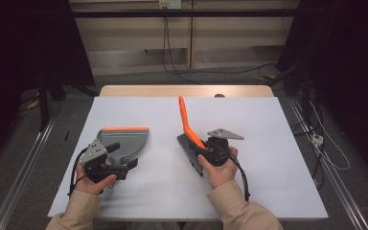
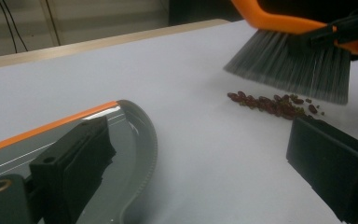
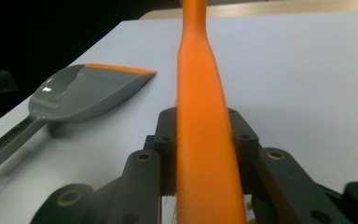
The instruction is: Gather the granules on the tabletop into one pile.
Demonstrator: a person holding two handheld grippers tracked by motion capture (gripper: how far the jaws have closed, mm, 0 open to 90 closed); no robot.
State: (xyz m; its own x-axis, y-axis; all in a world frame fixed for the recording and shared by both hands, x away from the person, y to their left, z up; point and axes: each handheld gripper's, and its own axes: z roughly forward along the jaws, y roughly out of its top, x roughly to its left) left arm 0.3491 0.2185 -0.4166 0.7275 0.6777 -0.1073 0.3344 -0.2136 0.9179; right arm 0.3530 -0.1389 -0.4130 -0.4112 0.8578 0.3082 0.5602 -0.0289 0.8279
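A grey dustpan (image 1: 124, 139) with an orange lip lies flat at the table's left, also in the left gripper view (image 2: 126, 135) and the right gripper view (image 3: 84, 91). My left gripper (image 1: 123, 155) is at its handle end, jaws wide open (image 2: 198, 140), one jaw over the pan, bare table between them. My right gripper (image 1: 202, 147) is shut on the orange handle of a hand brush (image 1: 187, 122), the jaws pressing both sides (image 3: 200, 126). The grey bristles (image 2: 293, 70) hang just above a small heap of dark red beans (image 2: 275, 103) on the table.
The white tabletop (image 1: 268, 143) stretches bare to the right and the far side, with a wooden edge (image 1: 187, 91) behind it. Cables (image 1: 326, 148) lie on the floor at the right. Dark curtains flank both sides.
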